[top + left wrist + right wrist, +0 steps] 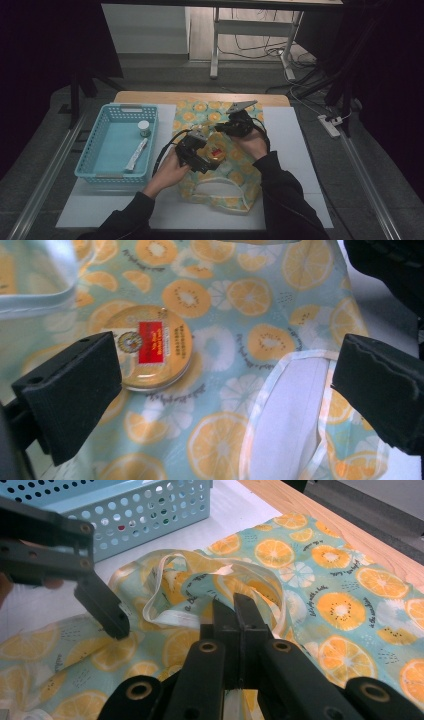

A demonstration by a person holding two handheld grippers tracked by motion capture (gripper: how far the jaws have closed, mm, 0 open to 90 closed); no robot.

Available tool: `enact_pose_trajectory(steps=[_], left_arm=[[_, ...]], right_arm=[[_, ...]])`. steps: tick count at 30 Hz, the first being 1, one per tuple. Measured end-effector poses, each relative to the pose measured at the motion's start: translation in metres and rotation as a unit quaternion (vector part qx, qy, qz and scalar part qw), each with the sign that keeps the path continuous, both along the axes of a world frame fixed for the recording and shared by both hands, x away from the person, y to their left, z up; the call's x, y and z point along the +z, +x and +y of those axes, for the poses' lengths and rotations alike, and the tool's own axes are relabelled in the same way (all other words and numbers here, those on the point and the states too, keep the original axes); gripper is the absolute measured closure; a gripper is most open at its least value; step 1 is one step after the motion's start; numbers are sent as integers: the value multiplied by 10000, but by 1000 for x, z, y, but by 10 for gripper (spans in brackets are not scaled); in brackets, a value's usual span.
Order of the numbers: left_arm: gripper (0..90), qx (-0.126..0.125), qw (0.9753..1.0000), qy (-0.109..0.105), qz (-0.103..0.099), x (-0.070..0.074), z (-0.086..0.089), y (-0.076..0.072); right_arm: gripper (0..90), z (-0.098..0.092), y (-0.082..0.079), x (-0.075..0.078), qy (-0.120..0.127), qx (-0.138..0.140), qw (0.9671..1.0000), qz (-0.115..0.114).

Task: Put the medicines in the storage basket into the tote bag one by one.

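Small dark cursive writing on the fruit-print bag (260, 315), printed beside the orange and kiwi slices, too tiny and curly to read; only bits like "a" and "the" in the right gripper view. Red label with pale letters on the round tin lid (150, 346), plus a ring of tiny words, too blurry to read.

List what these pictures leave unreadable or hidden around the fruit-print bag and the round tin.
- Round tin: left gripper view, the label's print is too small to read, and a black jaw covers its left edge.
- Fruit-print bag: right gripper view, the right gripper hides what its shut jaws pinch.
- Basket: high view, the small jar and tube are too small to identify.
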State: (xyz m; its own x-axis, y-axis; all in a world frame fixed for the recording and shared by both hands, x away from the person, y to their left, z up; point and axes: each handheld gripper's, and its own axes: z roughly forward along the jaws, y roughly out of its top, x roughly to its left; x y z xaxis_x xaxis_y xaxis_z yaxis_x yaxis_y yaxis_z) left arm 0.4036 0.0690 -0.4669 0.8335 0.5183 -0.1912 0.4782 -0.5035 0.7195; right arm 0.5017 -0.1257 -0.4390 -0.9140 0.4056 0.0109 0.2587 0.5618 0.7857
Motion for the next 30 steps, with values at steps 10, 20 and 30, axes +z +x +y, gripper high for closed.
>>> enact_pose_trajectory(steps=[10, 20, 30], left_arm=[[0, -16, 9993, -297, 212, 10, 21, -5], [0, 177, 9995, -252, 75, 18, 45, -11], [0, 681, 9976, -100, -74, 28, 81, -16]], right_arm=[[900, -1, 0, 0, 8, -18, 10000, -1], [900, -1, 0, 0, 6, -26, 10000, -1], [900, 0, 0, 0, 5, -15, 10000, -4]])
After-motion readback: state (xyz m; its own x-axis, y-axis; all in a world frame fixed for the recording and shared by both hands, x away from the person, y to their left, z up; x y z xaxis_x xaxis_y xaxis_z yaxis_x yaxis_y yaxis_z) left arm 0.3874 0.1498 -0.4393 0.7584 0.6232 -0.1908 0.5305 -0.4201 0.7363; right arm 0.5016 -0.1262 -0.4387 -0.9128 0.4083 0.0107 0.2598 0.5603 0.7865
